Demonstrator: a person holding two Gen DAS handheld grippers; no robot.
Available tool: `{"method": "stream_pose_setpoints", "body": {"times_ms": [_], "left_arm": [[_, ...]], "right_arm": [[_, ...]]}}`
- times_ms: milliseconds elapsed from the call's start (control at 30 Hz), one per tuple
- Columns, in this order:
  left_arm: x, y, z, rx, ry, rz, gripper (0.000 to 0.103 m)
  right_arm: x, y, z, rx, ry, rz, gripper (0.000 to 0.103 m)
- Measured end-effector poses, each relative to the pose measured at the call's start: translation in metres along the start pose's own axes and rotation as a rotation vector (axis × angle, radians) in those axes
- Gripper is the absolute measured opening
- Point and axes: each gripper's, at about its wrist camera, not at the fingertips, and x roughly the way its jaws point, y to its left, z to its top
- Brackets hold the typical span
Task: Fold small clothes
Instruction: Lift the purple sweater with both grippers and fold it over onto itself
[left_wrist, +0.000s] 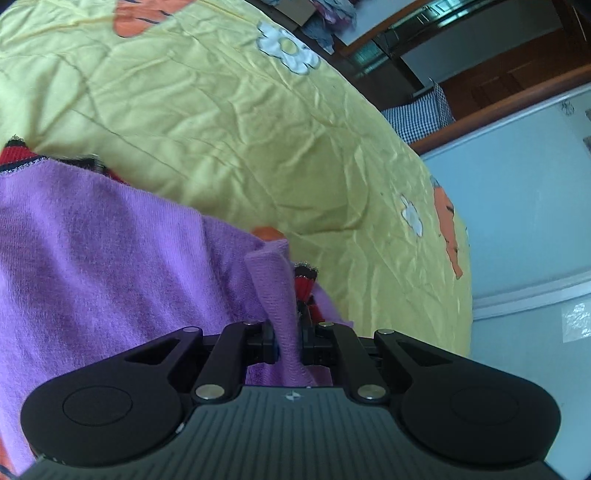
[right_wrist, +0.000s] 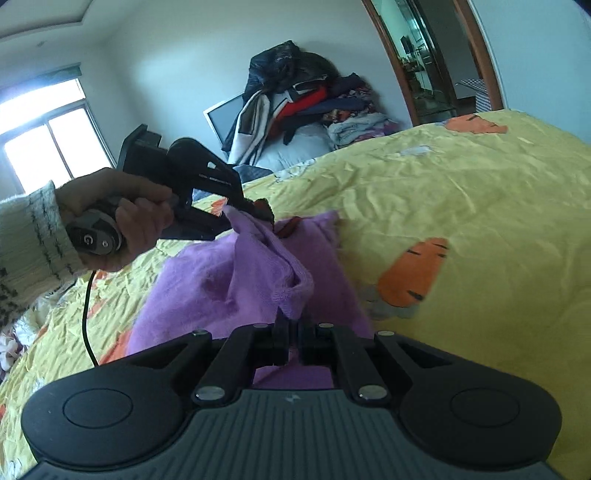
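Observation:
A small purple knit garment (left_wrist: 92, 236) with a red and black striped trim (left_wrist: 306, 288) hangs between both grippers over the yellow bedspread (left_wrist: 229, 122). My left gripper (left_wrist: 290, 332) is shut on a pinched fold of its purple edge. In the right wrist view, my right gripper (right_wrist: 293, 330) is shut on another purple corner of the garment (right_wrist: 221, 280). There the left gripper (right_wrist: 258, 210), held by a person's hand (right_wrist: 122, 214), grips the far corner, lifted above the bed. The cloth sags between the two grips.
The bedspread (right_wrist: 461, 192) carries orange carrot (right_wrist: 413, 273) and white flower prints. A heap of clothes and bedding (right_wrist: 303, 99) sits at the far wall. A doorway (right_wrist: 424, 62) stands at the right, a window (right_wrist: 48, 136) at the left. A black cable (right_wrist: 86, 314) hangs from the left gripper.

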Motion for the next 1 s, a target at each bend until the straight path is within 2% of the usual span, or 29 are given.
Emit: {"method": "stream_pose_setpoints", "body": {"times_ms": [167,367,800,833,867,933,1000], "left_arm": [[0.006,-0.015,-0.008,0.043,0.009,0.000,0.009],[0.017,-0.028,-0.018,0.105,0.025,0.034,0.009],[0.030,-0.038,-0.024,0.160,0.017,0.060,0.010],[0.031,-0.039,-0.023,0.153,0.013,0.054,0.016],[0.031,-0.040,-0.021,0.149,0.012,0.055,0.028],[0.030,-0.045,-0.016,0.141,0.005,0.045,0.043],[0.023,-0.050,-0.013,0.162,-0.019,0.038,0.046]], "right_arm": [[-0.013,-0.007,-0.006,0.011,0.008,0.001,0.004],[-0.017,-0.011,-0.014,0.025,0.040,-0.034,0.004],[-0.016,-0.013,-0.019,0.029,0.096,-0.101,0.004],[-0.015,-0.015,-0.019,0.038,0.108,-0.097,0.006],[-0.013,-0.017,-0.018,0.042,0.126,-0.089,0.007],[-0.018,-0.021,-0.017,0.052,0.124,-0.078,0.011],[-0.026,-0.022,-0.013,0.044,0.115,-0.086,0.012]]}}
